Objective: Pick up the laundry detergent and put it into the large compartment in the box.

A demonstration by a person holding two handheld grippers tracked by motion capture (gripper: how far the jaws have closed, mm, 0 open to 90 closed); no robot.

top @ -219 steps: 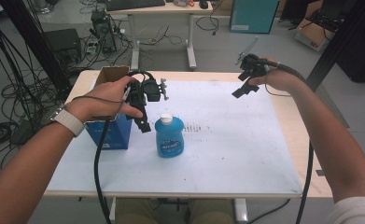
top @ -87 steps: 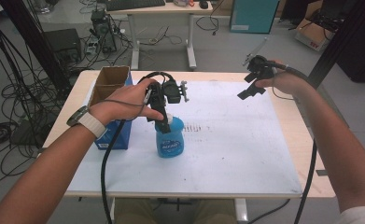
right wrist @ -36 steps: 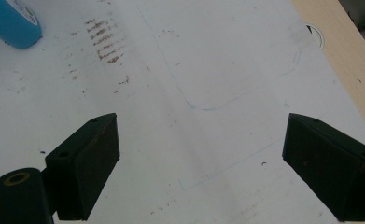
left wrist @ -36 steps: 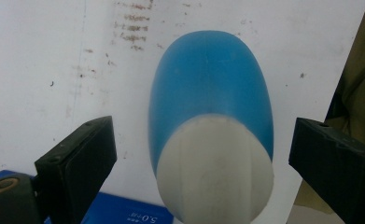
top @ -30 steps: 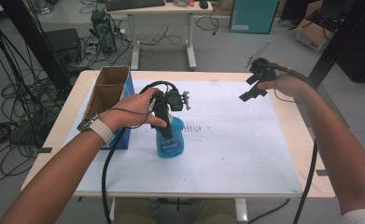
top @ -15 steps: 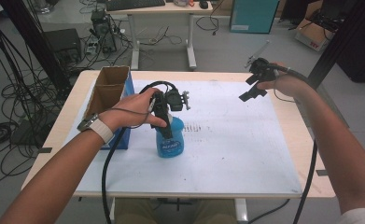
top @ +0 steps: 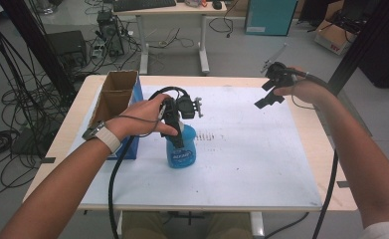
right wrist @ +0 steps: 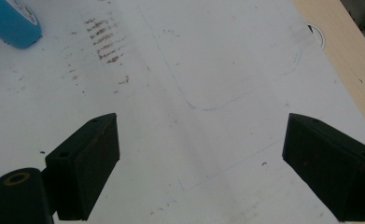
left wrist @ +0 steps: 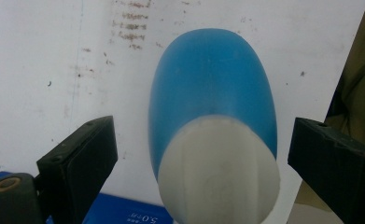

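1. High view puts the bottle (top: 182, 149) upright on the white mat (top: 251, 159) of the worktop (top: 321, 134), left of the middle, just beside the blue box (top: 113, 107).
2. The left tongs (top: 178, 142) hang right over the bottle's top, pointing almost straight down; the left hand (top: 142, 118) holds them from the box side.
3. Left gripper view looks down the bottle's length: the white cap (left wrist: 220, 170) sits between the two black jaws, with the blue body running away beneath it towards the mat.
4. The left tongs stand wide open. Clear mat shows between each jaw and the cap, so nothing is gripped yet.
5. The cap lies a little nearer the right-hand jaw in that view, yet roughly centred in the gap.
6. The bottle's long axis is vertical and lines up with the tongs' own pointing direction, so the jaws would close across the cap from two opposite sides.
7. The right tongs (top: 265, 99) are held high near the far right part of the worktop, well apart from the bottle.
8. Right gripper view shows those jaws spread open over bare mat, with a blue corner of the bottle (right wrist: 12, 23) far off at the upper left.
9. My judgement: the left tongs are the nearer by far, and the coming move turns on lowering slightly and closing on the cap or neck while staying centred.
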